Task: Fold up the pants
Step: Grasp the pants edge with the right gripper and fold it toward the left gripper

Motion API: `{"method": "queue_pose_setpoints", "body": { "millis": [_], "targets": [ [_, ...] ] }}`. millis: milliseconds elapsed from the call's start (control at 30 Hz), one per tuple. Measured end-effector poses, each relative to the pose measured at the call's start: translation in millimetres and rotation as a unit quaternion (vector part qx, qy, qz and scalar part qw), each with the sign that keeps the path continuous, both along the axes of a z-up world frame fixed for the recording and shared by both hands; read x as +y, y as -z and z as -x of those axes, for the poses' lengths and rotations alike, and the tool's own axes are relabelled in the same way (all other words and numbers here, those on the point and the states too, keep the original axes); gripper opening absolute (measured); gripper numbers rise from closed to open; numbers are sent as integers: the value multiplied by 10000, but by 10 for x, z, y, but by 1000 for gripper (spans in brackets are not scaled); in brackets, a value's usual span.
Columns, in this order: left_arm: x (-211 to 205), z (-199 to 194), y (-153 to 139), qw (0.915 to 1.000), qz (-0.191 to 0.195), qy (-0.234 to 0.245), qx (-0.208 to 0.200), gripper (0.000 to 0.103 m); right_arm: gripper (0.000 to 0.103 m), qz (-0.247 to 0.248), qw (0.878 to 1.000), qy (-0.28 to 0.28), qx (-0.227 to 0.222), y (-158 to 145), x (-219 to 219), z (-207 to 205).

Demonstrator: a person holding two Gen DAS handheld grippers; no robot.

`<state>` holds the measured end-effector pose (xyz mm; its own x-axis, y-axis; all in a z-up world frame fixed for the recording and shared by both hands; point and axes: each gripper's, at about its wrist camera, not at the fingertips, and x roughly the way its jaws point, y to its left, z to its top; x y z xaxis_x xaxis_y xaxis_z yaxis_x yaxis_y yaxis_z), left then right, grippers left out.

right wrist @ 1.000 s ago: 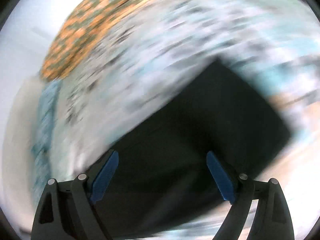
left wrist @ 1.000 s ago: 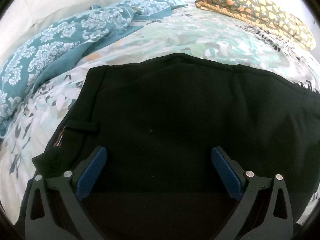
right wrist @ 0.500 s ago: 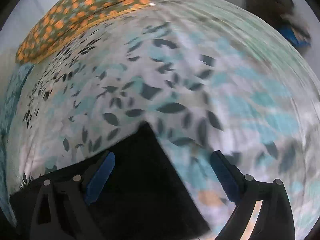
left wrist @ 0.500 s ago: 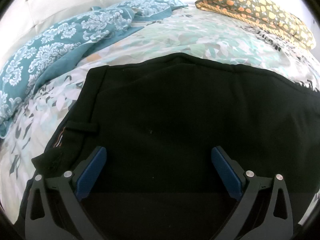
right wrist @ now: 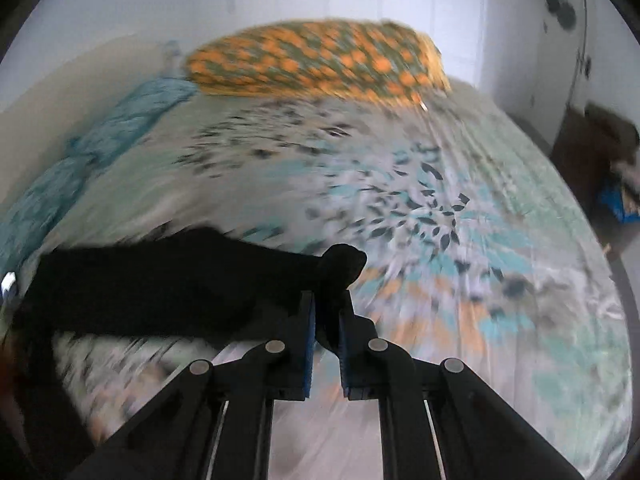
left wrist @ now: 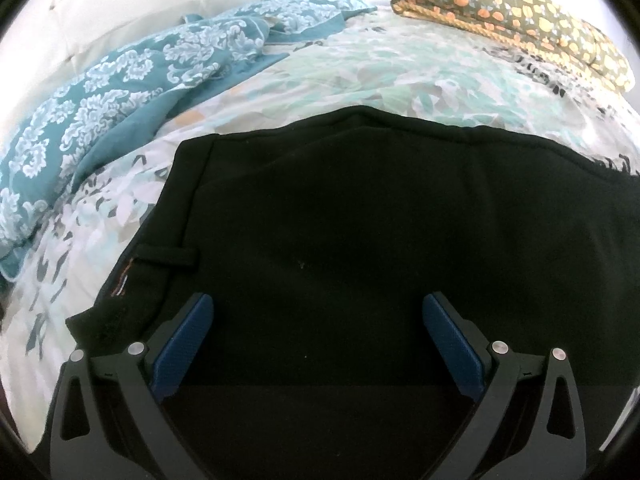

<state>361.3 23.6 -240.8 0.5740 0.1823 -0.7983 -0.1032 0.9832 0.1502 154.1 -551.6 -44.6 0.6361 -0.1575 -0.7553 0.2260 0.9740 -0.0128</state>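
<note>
Left gripper (left wrist: 318, 330): your blue pads are spread wide and hold nothing; the tool hovers low over the waist end of the pants, which fill the view from 9 to 3 o'clock.
Pants (left wrist: 360, 216): black, lying flat on the bed; a belt loop (left wrist: 166, 256) and stitched waistband edge show at 9 o'clock. They look already doubled leg over leg, though that is a judgement from the single clean outline.
Right gripper (right wrist: 326, 312): your pads are pinched onto the far end of the pants (right wrist: 342, 262), a bunched tip sticking out just past the fingertips toward 12 o'clock; the rest of the garment trails off toward 9 o'clock, apparently lifted clear of the sheet at the gripped end. The view is motion-blurred.
Progress: early to middle, by my reading. The hem end is in hand; carrying it over to the waist, laying it down and smoothing are left. Your left tool has yet to take hold of anything.
Bedsheet (left wrist: 400, 80): pale, with a teal, grey and orange leaf print, soft and lightly creased.
Teal damask cover (left wrist: 120, 92): crumpled at 10 o'clock in the left view.
Orange-spotted pillow (left wrist: 520, 12): at 1 o'clock, at the far edge of the bed.
Room: white walls (right wrist: 280, 0); dark furniture (right wrist: 592, 152) at 3 o'clock in the right view, with something blue on it, too blurred to name.
</note>
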Motion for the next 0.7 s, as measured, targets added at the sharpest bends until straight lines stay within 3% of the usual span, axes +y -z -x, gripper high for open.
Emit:
{"method": "queue_pose_setpoints", "body": {
  "millis": [133, 233, 300, 333, 367, 400, 467, 533, 600, 700],
  "targets": [
    [-44, -16, -25, 9998, -159, -46, 109, 102, 11, -414, 9988, 246, -100, 37, 695, 1049],
    [-159, -23, -100, 9978, -587, 47, 290, 103, 13, -508, 9917, 1128, 350, 424, 912, 1710],
    [-263, 14, -205, 9943, -913, 324, 443, 102, 32, -570, 9755, 2000, 711, 589, 902, 1977],
    [-300, 65, -273, 9929, -1003, 453, 460, 102, 40, -558, 9676, 2379, 633, 523, 883, 2068],
    [-320, 158, -373, 9925, -996, 583, 399, 102, 60, -547, 9644, 2565, 328, 410, 879, 2151],
    [-319, 246, -457, 9928, -916, 687, 339, 102, 82, -415, 9600, 2770, -55, 260, 901, 2239],
    [-266, 488, -628, 9937, -609, 892, 291, 102, 96, -16, 9517, 3021, -546, 33, 998, 2333],
    [-160, 718, -721, 9948, -306, 917, 328, 102, 96, 3, 9515, 2959, -842, -77, 1109, 2306],
    [29, 976, -741, 9962, 100, 800, 316, 103, 96, -259, 9566, 2777, -848, -35, 1269, 2149],
    [372, 1297, -452, 9953, 607, 407, 631, 103, 96, -707, 9693, 2258, -671, 176, 1597, 1877]
  ]
}}
